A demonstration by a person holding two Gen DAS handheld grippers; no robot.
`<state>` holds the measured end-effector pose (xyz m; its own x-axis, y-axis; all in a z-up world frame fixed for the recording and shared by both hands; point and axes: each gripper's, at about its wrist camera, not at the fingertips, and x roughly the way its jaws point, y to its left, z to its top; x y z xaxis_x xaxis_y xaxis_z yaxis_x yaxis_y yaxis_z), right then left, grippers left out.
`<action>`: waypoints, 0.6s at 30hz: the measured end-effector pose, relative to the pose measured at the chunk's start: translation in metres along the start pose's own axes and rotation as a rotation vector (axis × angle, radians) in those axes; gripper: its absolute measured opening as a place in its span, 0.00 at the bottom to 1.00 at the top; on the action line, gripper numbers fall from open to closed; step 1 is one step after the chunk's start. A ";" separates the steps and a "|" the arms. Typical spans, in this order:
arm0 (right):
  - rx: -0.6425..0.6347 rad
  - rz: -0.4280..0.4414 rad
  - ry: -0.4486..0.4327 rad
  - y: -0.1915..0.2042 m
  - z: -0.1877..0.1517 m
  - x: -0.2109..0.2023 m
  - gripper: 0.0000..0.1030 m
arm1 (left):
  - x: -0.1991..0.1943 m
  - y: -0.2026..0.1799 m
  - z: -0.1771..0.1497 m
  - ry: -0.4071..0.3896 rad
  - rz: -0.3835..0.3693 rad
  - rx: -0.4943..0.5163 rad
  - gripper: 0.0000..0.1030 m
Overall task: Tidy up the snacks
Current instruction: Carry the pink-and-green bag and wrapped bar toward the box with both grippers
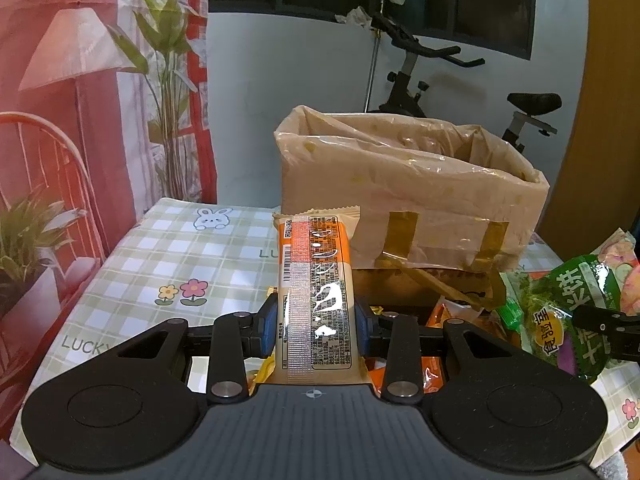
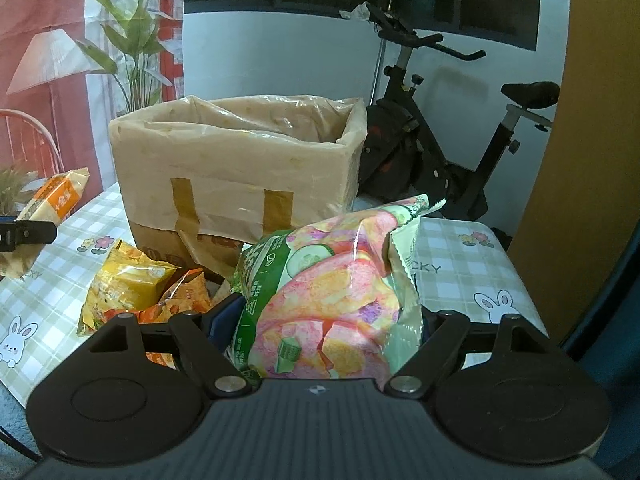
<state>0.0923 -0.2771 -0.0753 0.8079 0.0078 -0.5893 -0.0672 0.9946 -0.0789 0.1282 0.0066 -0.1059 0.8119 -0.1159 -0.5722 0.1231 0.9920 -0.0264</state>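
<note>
My left gripper [image 1: 315, 326] is shut on a long orange and cream snack pack [image 1: 316, 280], held upright with its printed back facing the camera. The same orange pack [image 2: 54, 200] shows at the left edge of the right wrist view. My right gripper [image 2: 320, 320] is shut on a big green and pink chips bag [image 2: 332, 292], which fills the gap between its fingers. That chips bag [image 1: 576, 312] also appears at the right of the left wrist view. Behind both stands a cardboard box [image 1: 408, 184] lined with plastic film, the box [image 2: 236, 172] open at the top.
Yellow and orange snack packets [image 2: 132, 288] lie on the checked tablecloth [image 1: 168, 256] in front of the box. An exercise bike [image 2: 452, 148] stands behind the table against the wall. A printed curtain [image 1: 60, 100] hangs at the left.
</note>
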 end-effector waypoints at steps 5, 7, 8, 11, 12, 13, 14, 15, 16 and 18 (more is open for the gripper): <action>0.017 0.012 0.024 -0.004 0.004 0.008 0.79 | 0.004 0.003 0.005 0.007 0.002 -0.014 0.38; 0.029 0.020 0.035 -0.006 0.005 0.011 0.79 | 0.006 0.004 0.008 0.009 0.004 -0.016 0.38; 0.031 0.021 0.039 -0.006 0.006 0.012 0.79 | 0.006 0.004 0.010 0.009 0.003 -0.017 0.38; 0.035 0.022 0.048 -0.009 0.009 0.015 0.79 | 0.007 0.003 0.018 0.001 0.001 -0.015 0.38; 0.038 0.022 0.049 -0.010 0.010 0.015 0.79 | 0.007 0.003 0.021 -0.003 -0.001 -0.014 0.38; 0.041 0.023 0.048 -0.011 0.012 0.015 0.79 | 0.008 0.003 0.024 -0.007 -0.003 -0.014 0.38; 0.043 0.022 0.046 -0.012 0.013 0.014 0.79 | 0.007 0.002 0.027 -0.012 -0.006 -0.012 0.38; 0.042 0.020 0.044 -0.013 0.015 0.013 0.79 | 0.007 0.001 0.030 -0.018 -0.008 -0.011 0.38; 0.039 0.018 0.040 -0.015 0.017 0.012 0.79 | 0.007 0.000 0.033 -0.024 -0.010 -0.010 0.38; 0.032 0.011 0.029 -0.018 0.022 0.009 0.79 | 0.007 -0.002 0.038 -0.035 -0.015 -0.009 0.38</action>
<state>0.1138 -0.2922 -0.0613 0.7898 0.0160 -0.6132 -0.0569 0.9973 -0.0473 0.1557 0.0024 -0.0786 0.8296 -0.1319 -0.5426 0.1298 0.9906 -0.0423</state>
